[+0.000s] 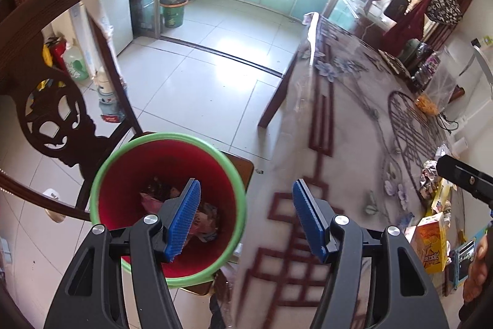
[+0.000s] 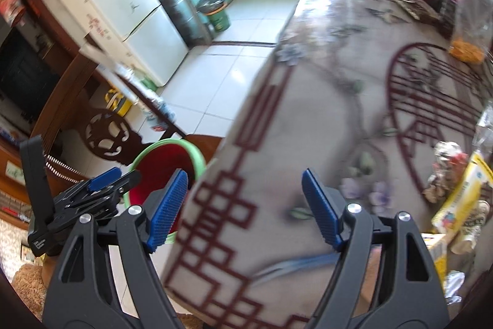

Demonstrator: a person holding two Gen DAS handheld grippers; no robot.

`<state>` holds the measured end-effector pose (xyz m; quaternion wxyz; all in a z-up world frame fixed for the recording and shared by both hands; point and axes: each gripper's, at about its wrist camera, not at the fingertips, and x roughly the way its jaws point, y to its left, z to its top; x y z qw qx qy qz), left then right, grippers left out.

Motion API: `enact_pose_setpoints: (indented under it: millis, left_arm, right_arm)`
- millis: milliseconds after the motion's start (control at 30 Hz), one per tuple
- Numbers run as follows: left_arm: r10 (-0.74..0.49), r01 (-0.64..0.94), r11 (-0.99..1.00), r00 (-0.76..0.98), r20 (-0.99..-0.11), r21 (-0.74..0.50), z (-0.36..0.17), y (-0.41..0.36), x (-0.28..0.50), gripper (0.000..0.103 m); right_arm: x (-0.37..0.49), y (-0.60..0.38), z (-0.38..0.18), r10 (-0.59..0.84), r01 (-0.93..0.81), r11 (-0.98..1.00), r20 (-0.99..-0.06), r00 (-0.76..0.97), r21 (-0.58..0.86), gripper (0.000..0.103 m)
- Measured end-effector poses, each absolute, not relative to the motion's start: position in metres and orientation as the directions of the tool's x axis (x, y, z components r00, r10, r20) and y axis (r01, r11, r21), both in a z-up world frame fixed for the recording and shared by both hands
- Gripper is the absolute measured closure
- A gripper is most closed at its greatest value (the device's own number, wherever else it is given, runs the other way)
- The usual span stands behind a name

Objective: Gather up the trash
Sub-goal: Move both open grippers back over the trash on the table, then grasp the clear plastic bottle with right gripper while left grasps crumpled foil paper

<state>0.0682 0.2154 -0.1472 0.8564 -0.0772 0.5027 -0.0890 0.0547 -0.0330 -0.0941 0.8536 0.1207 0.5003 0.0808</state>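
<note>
My left gripper (image 1: 246, 190) is open with nothing between its blue pads. It hangs over the gap between the table edge and a red bin with a green rim (image 1: 172, 137), which stands on a chair seat. Crumpled wrappers (image 1: 151, 196) lie in the bin. My right gripper (image 2: 245, 178) is open and empty above the table's near edge, with the bin (image 2: 160, 162) to its lower left. Trash lies at the table's right side: a yellow packet (image 2: 462, 196), crumpled wrappers (image 2: 446, 168) and an orange-yellow box (image 1: 431, 245).
The table (image 1: 348, 125) has a patterned cloth under clear plastic. A carved dark chair back (image 1: 46, 113) rises left of the bin. A plastic bag of orange snacks (image 2: 465, 51) stands at the table's far right. A green kitchen bin (image 1: 172, 11) stands on the tiled floor beyond.
</note>
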Motion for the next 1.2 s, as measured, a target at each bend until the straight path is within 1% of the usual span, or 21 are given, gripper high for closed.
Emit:
enact_pose_setpoints:
  millis: [267, 567, 800, 900, 1200]
  left_arm:
    - [-0.247, 0.140, 0.969, 0.468, -0.848, -0.205, -0.142, 0.154, 0.057, 0.044]
    - [-0.271, 0.172, 0.961, 0.459, -0.846, -0.215, -0.138, 0.081, 0.049, 0.044]
    - [-0.266, 0.206, 0.960, 0.460, -0.847, -0.189, -0.128, 0.032, 0.043, 0.044]
    - [-0.263, 0.210, 0.960, 0.452, -0.853, -0.185, -0.128, 0.020, 0.042, 0.044]
    - [-0.287, 0.278, 0.944, 0.422, -0.860, -0.178, -0.125, -0.025, 0.046, 0.042]
  right_arm:
    - [0.040, -0.122, -0.101, 0.192, 0.110, 0.952, -0.837, 0.511, 0.286, 0.028]
    - [0.027, -0.246, -0.098, 0.080, 0.264, 0.928, -0.831, 0.550, 0.263, 0.028]
    - [0.021, -0.346, -0.118, -0.003, 0.423, 0.866, -0.843, 0.538, 0.266, 0.028]
    - [0.021, -0.383, -0.139, 0.001, 0.479, 0.831, -0.861, 0.508, 0.284, 0.028]
    - [0.049, -0.427, -0.189, 0.062, 0.532, 0.785, -0.895, 0.443, 0.317, 0.028]
